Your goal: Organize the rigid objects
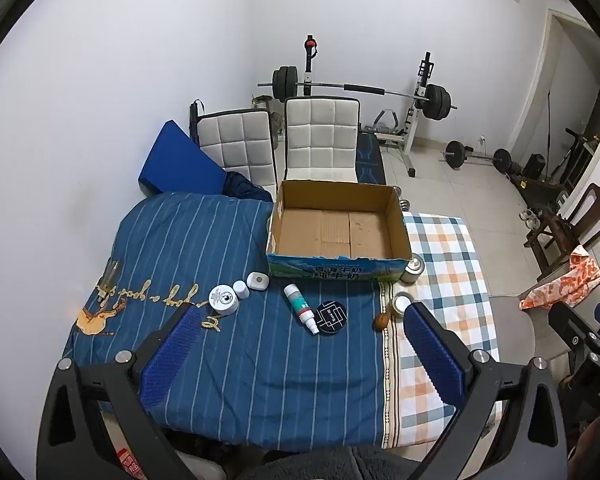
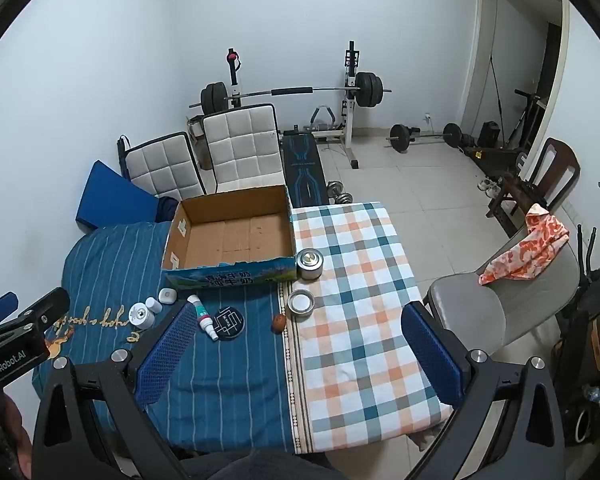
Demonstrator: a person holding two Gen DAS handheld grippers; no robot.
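An empty cardboard box (image 1: pixel 398 228) (image 2: pixel 168 248) stands at the far side of the cloth-covered table. In front of it lie a white jar (image 1: pixel 224 299) (image 2: pixel 141 315), a small white bottle (image 1: pixel 241 289), a white square case (image 1: pixel 257 281), a spray bottle (image 1: pixel 302 309) (image 2: pixel 205 317), a black round disc (image 1: pixel 331 317) (image 2: pixel 229 323), a brown nut-like object (image 1: pixel 381 321) (image 2: pixel 279 322), a low tin (image 1: pixel 402 304) (image 2: pixel 301 302) and a metal can (image 1: pixel 413 268) (image 2: pixel 309 264). A glass bottle (image 1: pixel 109 280) lies at the left. My left gripper (image 1: pixel 300 330) and right gripper (image 2: pixel 298 328) are both open and empty, above the table's near side.
Two white padded chairs (image 1: pixel 320 136) stand behind the table, with a weight bench and barbell (image 1: pixel 360 90) beyond. A grey chair with an orange cloth (image 2: pixel 528 248) stands to the right. A blue pad (image 1: pixel 180 160) leans against the left wall.
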